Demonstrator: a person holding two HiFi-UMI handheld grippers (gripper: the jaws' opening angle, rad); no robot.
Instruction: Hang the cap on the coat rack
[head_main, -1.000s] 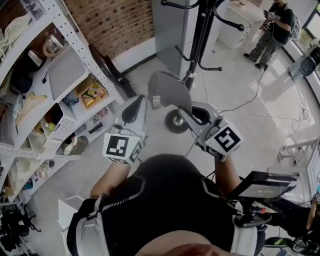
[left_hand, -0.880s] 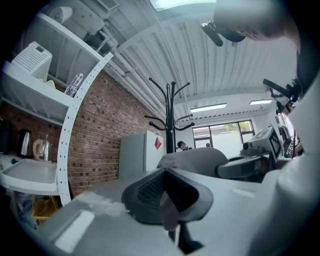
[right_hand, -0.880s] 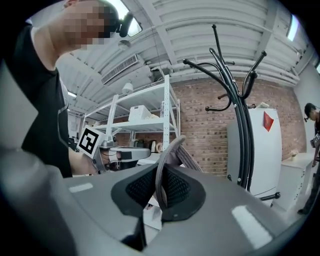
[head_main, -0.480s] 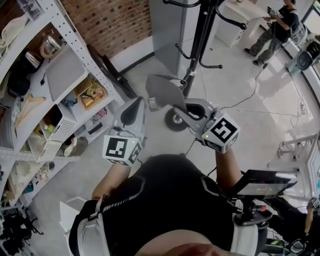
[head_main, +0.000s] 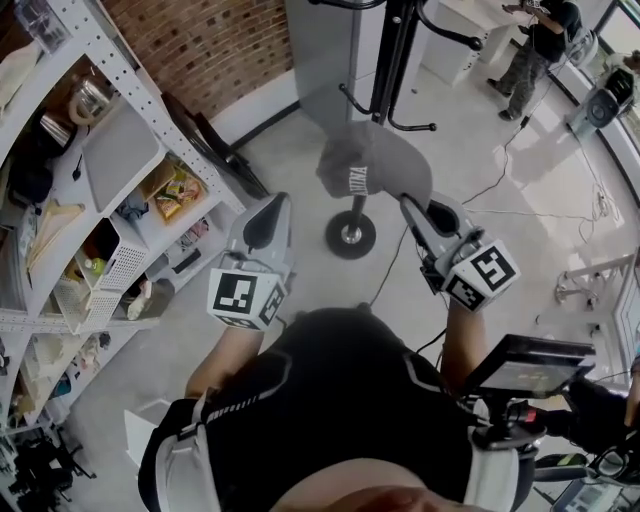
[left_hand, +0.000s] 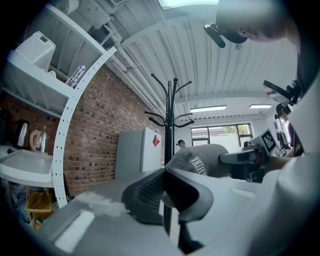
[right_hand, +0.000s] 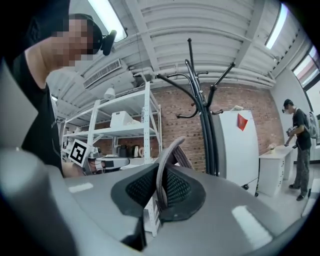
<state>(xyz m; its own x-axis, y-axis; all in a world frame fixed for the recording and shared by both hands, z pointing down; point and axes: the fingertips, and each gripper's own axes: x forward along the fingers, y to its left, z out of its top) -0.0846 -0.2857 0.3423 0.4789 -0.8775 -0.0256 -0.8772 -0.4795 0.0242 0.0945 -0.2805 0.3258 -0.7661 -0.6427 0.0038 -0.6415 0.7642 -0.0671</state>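
A grey cap (head_main: 375, 170) with white lettering hangs by its brim from my right gripper (head_main: 415, 208), which is shut on it. The cap sits close in front of the black coat rack (head_main: 388, 60), just above its round base (head_main: 350, 236) in the head view. In the right gripper view the curved brim (right_hand: 164, 167) stands edge-on between the pads, with the coat rack (right_hand: 204, 120) beyond. My left gripper (head_main: 268, 212) stays to the left of the cap, its jaws together and nothing in them. The left gripper view shows the cap (left_hand: 200, 160) beside the coat rack (left_hand: 170, 115).
A white shelving unit (head_main: 150, 110) full of small goods fills the left side before a brick wall (head_main: 215, 40). A grey cabinet (head_main: 330, 50) stands behind the rack. A cable (head_main: 520, 215) crosses the floor; a person (head_main: 535, 40) stands far right.
My right gripper has swung the cap to the right and further towards the coat rack. The left gripper has hardly moved.
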